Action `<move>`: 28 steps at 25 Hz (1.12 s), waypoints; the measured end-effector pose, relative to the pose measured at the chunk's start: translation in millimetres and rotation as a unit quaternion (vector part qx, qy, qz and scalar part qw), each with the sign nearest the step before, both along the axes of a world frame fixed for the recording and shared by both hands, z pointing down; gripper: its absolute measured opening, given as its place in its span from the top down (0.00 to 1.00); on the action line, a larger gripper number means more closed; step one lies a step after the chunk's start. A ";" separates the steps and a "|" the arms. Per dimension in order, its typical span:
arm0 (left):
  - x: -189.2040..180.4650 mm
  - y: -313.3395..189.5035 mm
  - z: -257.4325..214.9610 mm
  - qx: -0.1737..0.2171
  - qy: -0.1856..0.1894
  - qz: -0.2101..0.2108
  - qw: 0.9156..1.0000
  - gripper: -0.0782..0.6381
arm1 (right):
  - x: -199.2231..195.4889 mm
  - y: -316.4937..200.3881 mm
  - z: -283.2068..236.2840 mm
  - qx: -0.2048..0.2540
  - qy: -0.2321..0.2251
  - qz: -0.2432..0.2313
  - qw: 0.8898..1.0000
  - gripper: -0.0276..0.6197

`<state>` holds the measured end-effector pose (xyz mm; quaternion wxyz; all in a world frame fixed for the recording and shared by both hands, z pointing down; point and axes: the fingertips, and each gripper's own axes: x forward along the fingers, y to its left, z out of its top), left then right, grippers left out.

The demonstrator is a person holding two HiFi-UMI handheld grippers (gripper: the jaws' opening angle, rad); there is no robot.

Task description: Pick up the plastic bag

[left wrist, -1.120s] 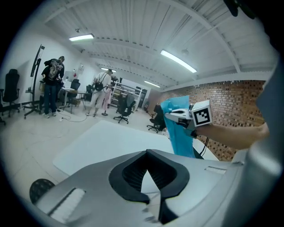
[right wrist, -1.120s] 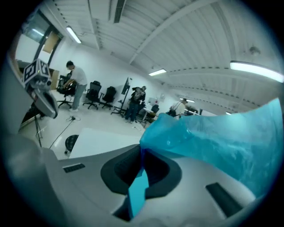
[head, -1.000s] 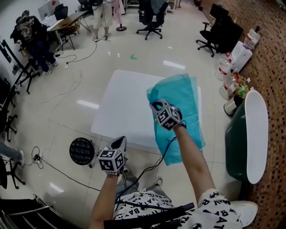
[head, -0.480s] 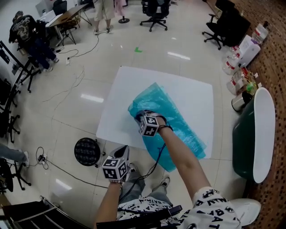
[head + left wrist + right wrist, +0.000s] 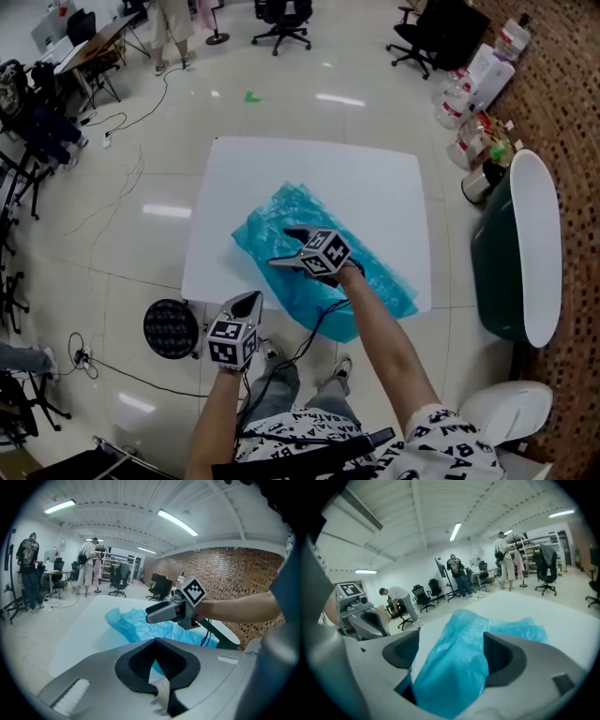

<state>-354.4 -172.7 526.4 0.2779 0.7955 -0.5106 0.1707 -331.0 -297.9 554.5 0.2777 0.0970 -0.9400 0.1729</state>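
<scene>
A white table (image 5: 309,169) fills the middle of the head view. The bag (image 5: 384,281), a crumpled teal film, lies on the table's near half. It stretches from the centre toward 5 o'clock, where one corner laps past the table's edge.

The right gripper (image 5: 287,247) is over the bag's 9 o'clock end, pointing toward 9 o'clock and downward. Its jaws have just been opening and are now wide apart. The right gripper view shows a hump of the bag (image 5: 454,667) in the gap between them, but the pads are not pressing on it, so nothing is held. A dark cable (image 5: 314,323) trails from this gripper toward 6 o'clock, across the bag and off the edge.

The left gripper (image 5: 249,300) hangs off the table at 7 o'clock of the bag, just outside the near edge, aimed toward 12 o'clock. Its jaws are together and empty. In its own view the bag (image 5: 133,625) and the right gripper (image 5: 147,613) lie beyond its tips at 12 o'clock.

A black disc (image 5: 171,328) sits on the floor at 9 o'clock of the left gripper. A dark green tub (image 5: 497,272) is at 3 o'clock of the table, near its edge
</scene>
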 end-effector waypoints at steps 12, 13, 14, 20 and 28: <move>30.8 -87.2 63.4 -0.009 -0.098 0.144 0.985 0.88 | 268.5 63.1 6.6 -0.025 0.006 0.449 0.893 0.27; 31.0 -91.6 67.4 -0.013 -0.102 0.153 0.983 0.88 | 297.7 76.3 9.7 -0.021 -0.007 0.510 0.860 0.27; 30.9 -95.9 72.2 -0.017 -0.104 0.161 0.981 0.88 | 326.4 91.4 17.0 -0.026 -0.014 0.565 0.825 0.27; 12.0 -105.8 102.2 -0.040 -0.116 0.150 0.981 0.88 | 426.8 135.2 74.1 -0.058 0.053 0.686 0.723 0.34; 14.7 -110.1 113.0 -0.048 -0.119 0.154 0.980 0.88 | 429.4 168.0 116.0 -0.176 -0.131 0.704 0.676 0.28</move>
